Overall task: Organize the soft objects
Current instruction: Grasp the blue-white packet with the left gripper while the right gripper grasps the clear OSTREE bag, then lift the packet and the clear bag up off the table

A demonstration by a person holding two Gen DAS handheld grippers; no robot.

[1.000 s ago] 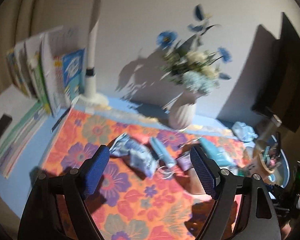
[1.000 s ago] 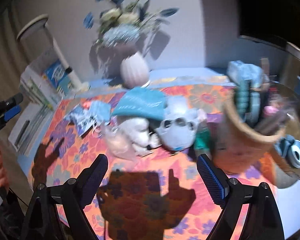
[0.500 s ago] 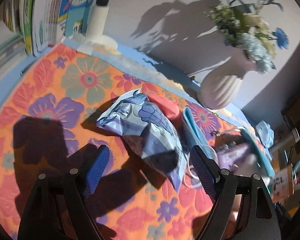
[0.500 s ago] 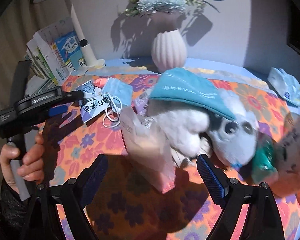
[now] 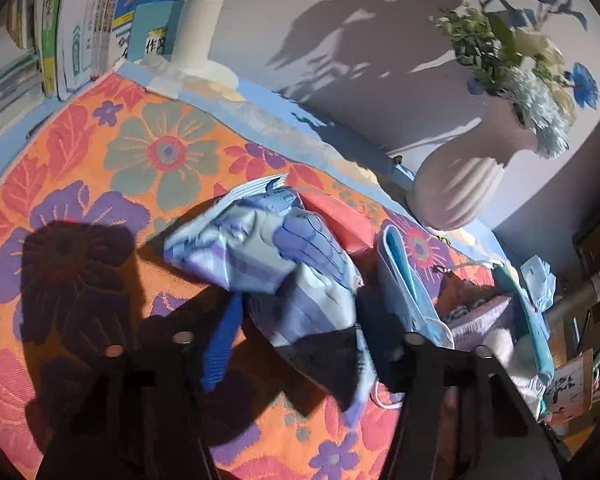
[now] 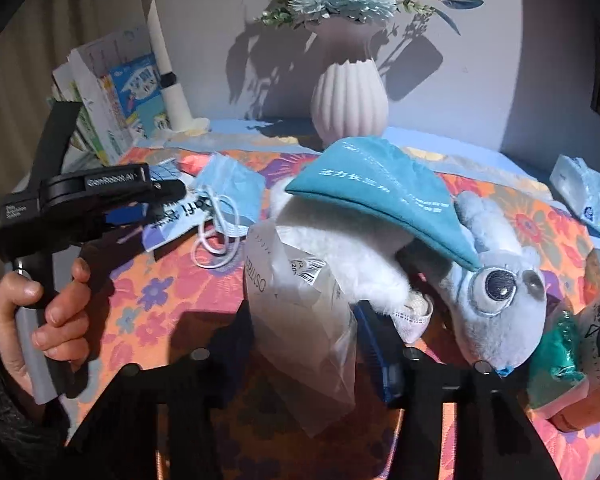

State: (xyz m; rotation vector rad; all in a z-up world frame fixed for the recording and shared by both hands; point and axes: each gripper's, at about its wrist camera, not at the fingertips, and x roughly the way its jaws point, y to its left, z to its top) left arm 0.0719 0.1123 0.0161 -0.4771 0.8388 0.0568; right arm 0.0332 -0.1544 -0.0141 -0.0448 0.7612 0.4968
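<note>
- While both pairs of jaws are closing at once, we read the step in hand as a double pick-up from the heap of soft things on the flowered worktop [image 5: 100,152].
- Left gripper [image 5: 300,344]: roughly half open, jaws closing round the crumpled blue-and-purple packet [image 5: 284,256]; the packet lies between the pads, but shadow hides whether they press on it yet.
- Right gripper [image 6: 304,344]: likewise partly closed, jaws closing on the clear plastic bag [image 6: 300,312], which stands just in front of the white plush toy [image 6: 400,264]. The right pad looks to be against the bag's edge; the left pad is hidden behind the bag, so we cannot tell if the grip is firm.
- A teal pouch [image 6: 380,188] rests on top of the plush; a blue face mask [image 6: 232,188] lies near the packet.
- Our judgement of the next move: finish both squeezes, then lift gently, since thin film and a slack packet may slip or drag their neighbours.
</note>
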